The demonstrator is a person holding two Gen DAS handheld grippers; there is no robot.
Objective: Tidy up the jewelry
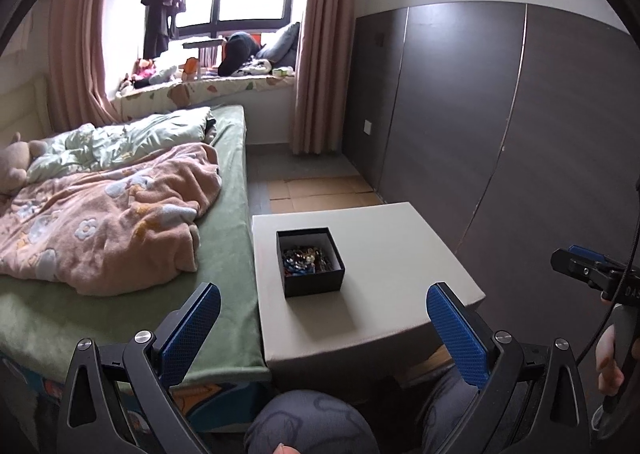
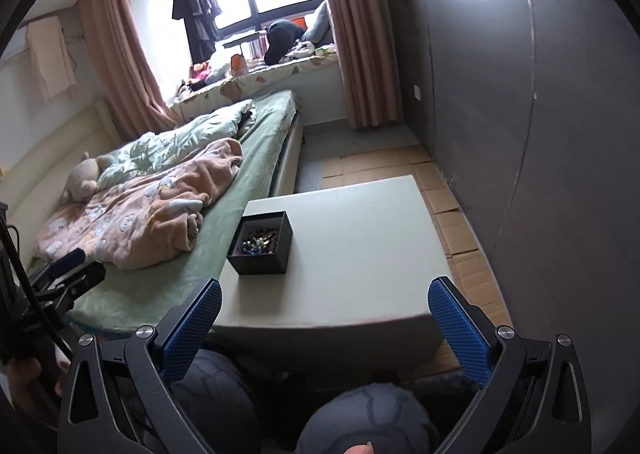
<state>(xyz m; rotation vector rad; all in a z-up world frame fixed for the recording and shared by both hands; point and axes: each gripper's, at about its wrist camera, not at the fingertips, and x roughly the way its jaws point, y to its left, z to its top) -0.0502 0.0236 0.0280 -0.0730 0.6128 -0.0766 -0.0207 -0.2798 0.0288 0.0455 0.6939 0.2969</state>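
A small black open box (image 1: 310, 262) (image 2: 262, 244) sits on a pale square table (image 1: 392, 254) (image 2: 360, 238), toward its left side. Inside lies a tangle of colourful jewelry (image 1: 306, 260) (image 2: 260, 241). My left gripper (image 1: 324, 310) hangs open above the table's near edge, short of the box, nothing between its blue pads. My right gripper (image 2: 326, 306) is open too, held over the near right part of the table, the box ahead and to its left. Each gripper shows at the edge of the other's view: the right gripper (image 1: 592, 270) and the left gripper (image 2: 68, 274).
A bed (image 1: 232, 182) with a green sheet, a pink blanket (image 1: 108, 214) and a plush toy (image 2: 82, 176) runs along the table's left. A dark wardrobe wall (image 1: 500, 114) stands to the right. Cardboard (image 2: 452, 214) covers the floor. The person's knees (image 2: 368, 414) are below the table edge.
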